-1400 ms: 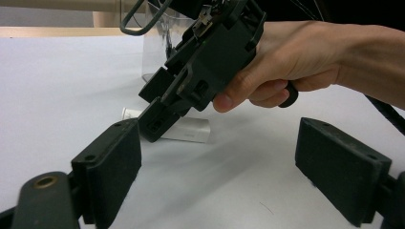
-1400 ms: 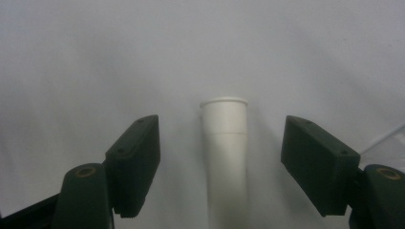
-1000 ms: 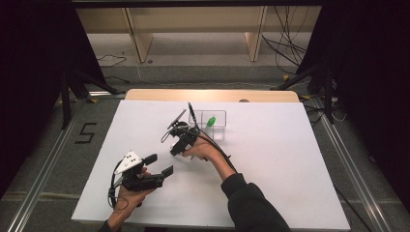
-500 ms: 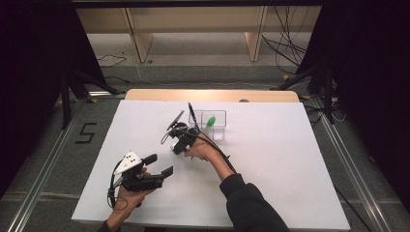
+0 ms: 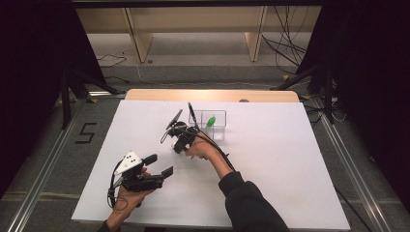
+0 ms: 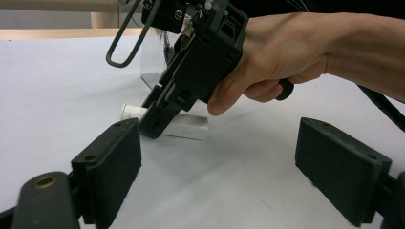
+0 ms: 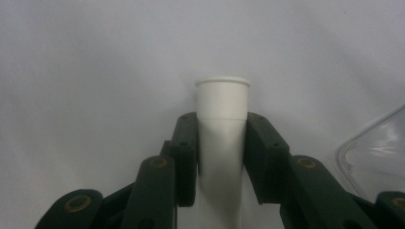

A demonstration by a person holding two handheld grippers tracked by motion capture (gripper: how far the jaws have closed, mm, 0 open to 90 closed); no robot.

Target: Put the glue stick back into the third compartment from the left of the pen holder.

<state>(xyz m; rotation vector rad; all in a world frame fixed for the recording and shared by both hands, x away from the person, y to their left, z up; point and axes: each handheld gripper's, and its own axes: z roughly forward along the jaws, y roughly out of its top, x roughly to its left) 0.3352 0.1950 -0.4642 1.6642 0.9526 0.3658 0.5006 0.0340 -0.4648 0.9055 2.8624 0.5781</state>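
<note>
Pinching white tube (image 7: 222,138) with my right gripper (image 7: 221,157), tube lying on white table (image 5: 270,159) beside clear box (image 5: 215,124). Left gripper (image 6: 229,157) spread, empty, near me. Grasp done; lift and placing, likely into box, left.

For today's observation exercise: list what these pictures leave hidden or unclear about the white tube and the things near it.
- White tube, right gripper view: its lower end is cut off by the bottom edge, between the right tool jaws.
- White tube, left gripper view: its middle is hidden behind the right tool; the faint label print is too small to read.
- Clear box, high view: the green item inside is too small to identify.
- Left tool: open, holding nothing.
</note>
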